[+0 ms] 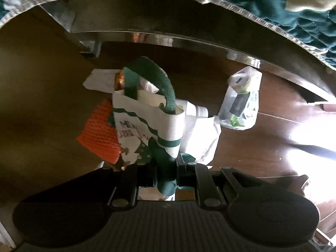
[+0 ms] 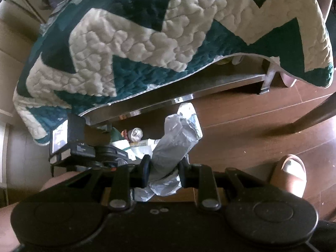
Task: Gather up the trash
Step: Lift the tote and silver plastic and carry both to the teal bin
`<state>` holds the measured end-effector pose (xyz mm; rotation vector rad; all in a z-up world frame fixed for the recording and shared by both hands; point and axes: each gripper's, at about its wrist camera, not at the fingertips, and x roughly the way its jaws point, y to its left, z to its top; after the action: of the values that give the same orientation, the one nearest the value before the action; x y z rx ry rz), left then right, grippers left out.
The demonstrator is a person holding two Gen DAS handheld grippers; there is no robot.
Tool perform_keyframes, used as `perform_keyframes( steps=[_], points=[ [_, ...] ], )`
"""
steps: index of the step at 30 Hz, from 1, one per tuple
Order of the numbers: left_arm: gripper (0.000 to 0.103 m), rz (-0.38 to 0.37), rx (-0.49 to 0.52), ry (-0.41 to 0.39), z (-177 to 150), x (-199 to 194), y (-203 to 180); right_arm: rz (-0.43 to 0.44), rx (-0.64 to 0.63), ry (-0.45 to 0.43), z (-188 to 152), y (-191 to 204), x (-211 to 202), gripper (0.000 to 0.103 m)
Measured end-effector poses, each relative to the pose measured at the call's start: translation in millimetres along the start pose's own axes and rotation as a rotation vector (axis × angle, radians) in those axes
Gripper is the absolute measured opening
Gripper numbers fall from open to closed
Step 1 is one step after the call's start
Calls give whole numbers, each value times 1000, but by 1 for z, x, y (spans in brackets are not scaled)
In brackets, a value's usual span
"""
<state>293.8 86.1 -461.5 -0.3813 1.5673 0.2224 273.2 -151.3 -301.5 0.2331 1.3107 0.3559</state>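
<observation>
Both grippers carry trash bags beside the bed.
Left gripper (image 1: 166,168) jaws clamped tight on the gift bag's (image 1: 147,124) green handle (image 1: 166,180), so it hangs upright; right gripper (image 2: 163,168) jaws part-closed, pinching the grey plastic bag (image 2: 176,138) near the bed frame (image 2: 159,103).

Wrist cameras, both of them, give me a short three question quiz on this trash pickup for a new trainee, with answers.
1. True or false: the left gripper is shut on the green handle of the gift bag.
2. What is clamped in the right gripper? A) a soda can B) a crumpled plastic bag C) a corner of the quilt
3. Fill in: in the left wrist view, the clear bag of trash lies on the wooden ____.

Key:
1. True.
2. B, the crumpled plastic bag.
3. Floor.
</observation>
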Motion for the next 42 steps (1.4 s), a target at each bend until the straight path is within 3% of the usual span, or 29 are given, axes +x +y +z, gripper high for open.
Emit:
perform_keyframes(
  steps=[3,8,18,28,36,42],
  points=[
    [14,-1,19,-1,-4,-10,-3,-4,10,7,6,0,3,26],
    [14,-64,10,-48,-18,-53,-4,-35,-39,-33,7,9,0,26],
    [14,-178,124,-232,-77,-192,-18,-32,-102,-130,-7,26,-59,26],
    [14,-284,225,-459,-129,-326,-47,-31,-213,-306,-31,38,-196,26],
    [14,-381,351,-620,-170,-425,-101,-85,-300,-487,-35,27,-318,26],
    [14,-442,466,-728,-194,-495,-152,-92,-296,-601,-39,7,-405,26]
  ],
)
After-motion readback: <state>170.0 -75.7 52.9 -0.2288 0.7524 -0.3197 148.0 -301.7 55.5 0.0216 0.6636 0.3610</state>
